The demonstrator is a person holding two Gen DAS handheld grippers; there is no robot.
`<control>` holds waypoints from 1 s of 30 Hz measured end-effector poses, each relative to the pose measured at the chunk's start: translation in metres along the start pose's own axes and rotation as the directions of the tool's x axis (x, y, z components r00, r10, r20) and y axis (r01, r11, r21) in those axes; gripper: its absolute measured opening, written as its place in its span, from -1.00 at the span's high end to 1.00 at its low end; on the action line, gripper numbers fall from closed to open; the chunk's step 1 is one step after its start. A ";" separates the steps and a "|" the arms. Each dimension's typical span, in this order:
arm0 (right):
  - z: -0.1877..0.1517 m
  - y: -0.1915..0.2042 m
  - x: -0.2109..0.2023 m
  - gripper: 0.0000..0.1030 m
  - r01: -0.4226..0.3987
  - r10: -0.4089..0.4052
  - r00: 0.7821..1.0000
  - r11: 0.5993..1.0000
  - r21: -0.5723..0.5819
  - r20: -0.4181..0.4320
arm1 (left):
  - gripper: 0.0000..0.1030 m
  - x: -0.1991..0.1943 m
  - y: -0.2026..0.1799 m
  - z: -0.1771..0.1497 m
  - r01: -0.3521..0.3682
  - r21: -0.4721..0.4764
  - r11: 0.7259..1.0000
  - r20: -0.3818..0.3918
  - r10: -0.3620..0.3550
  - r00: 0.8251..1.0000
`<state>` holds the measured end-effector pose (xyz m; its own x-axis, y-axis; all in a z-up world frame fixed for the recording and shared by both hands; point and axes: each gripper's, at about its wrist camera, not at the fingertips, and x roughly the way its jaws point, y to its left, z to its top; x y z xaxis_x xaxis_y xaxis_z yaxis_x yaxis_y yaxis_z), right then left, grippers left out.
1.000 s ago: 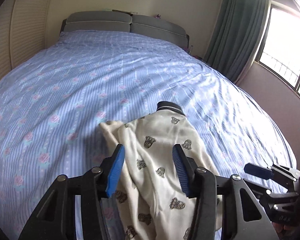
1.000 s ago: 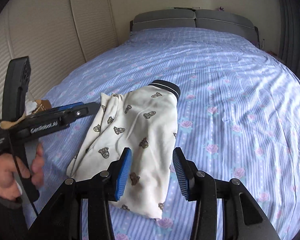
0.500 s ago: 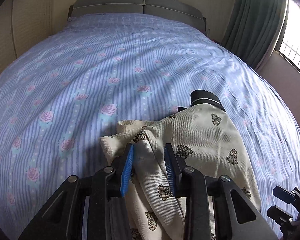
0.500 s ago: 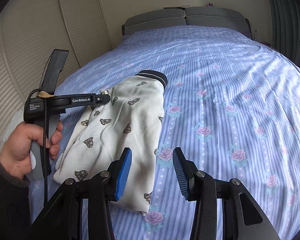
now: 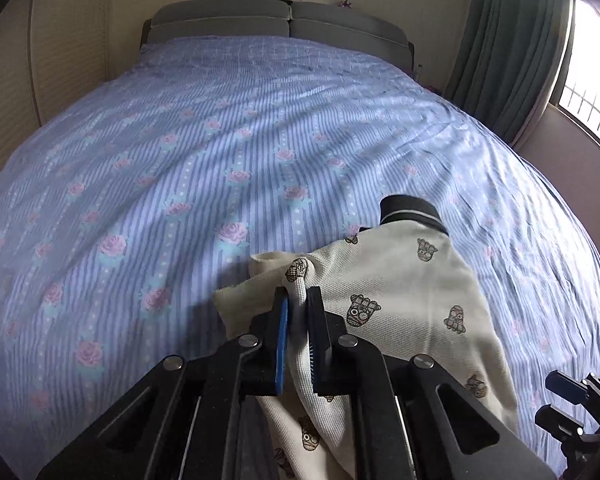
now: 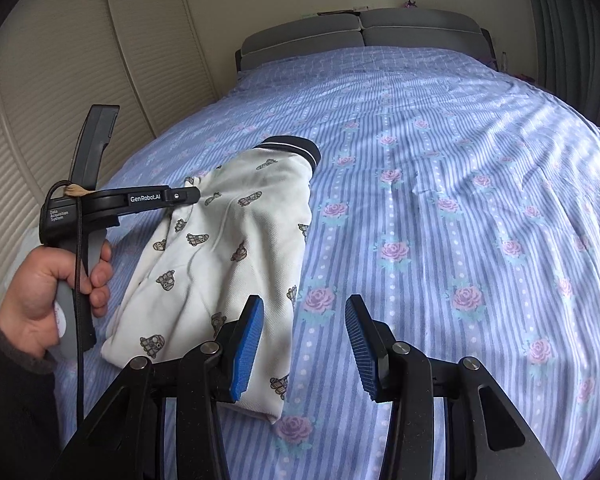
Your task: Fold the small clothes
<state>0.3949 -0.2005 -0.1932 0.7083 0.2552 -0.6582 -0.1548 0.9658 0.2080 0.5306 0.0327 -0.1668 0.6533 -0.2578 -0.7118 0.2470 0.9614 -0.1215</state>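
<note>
A small cream shirt [image 5: 404,304] with a brown printed pattern and a dark collar [image 5: 410,208] lies partly folded on the bed; it also shows in the right wrist view [image 6: 236,240]. My left gripper [image 5: 298,300] is shut on a raised fold along the shirt's left edge. In the right wrist view the left gripper [image 6: 188,195] reaches in from the left over the shirt. My right gripper [image 6: 304,320] is open and empty, hovering just off the shirt's near right corner. It also shows at the lower right of the left wrist view [image 5: 572,396].
The bed [image 5: 180,168] has a blue striped sheet with pink roses and a grey headboard [image 5: 276,20]. A cream panelled wall [image 6: 60,80] runs along the left. Green curtains [image 5: 508,40] and a window [image 5: 596,80] are on the right.
My left gripper has moved forward to the shirt's left edge and closed on a fold of it. My right gripper has stayed open and shifted slightly right of the shirt's corner.
</note>
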 end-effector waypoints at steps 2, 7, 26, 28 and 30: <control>0.004 0.003 -0.004 0.14 -0.002 0.002 1.000 1.000 -0.011 0.017 | 0.79 -0.011 0.002 0.005 -0.027 0.006 1.000 0.036 0.026 0.999; 0.007 0.013 0.000 0.14 0.002 -0.001 1.000 0.999 -0.048 0.010 | 0.78 0.012 0.005 0.000 -0.003 -0.019 1.000 0.015 0.003 1.000; -0.021 0.013 -0.037 0.14 -0.012 0.014 0.998 0.999 -0.041 0.059 | 0.34 -0.056 -0.026 -0.081 0.029 0.011 1.000 -0.089 -0.028 0.996; -0.022 0.014 -0.040 0.14 -0.006 0.011 0.997 0.998 -0.055 0.082 | 0.36 -0.062 -0.028 -0.080 0.037 0.011 0.999 -0.053 -0.036 0.998; -0.024 0.012 -0.037 0.14 -0.014 0.018 0.997 0.999 -0.047 0.076 | 0.36 -0.067 -0.034 -0.079 0.040 0.027 0.999 -0.023 -0.040 0.999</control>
<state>0.3505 -0.1975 -0.1838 0.7559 0.2680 -0.5973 -0.1967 0.9632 0.1832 0.4213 0.0253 -0.1697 0.6262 -0.2933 -0.7224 0.2923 0.9473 -0.1313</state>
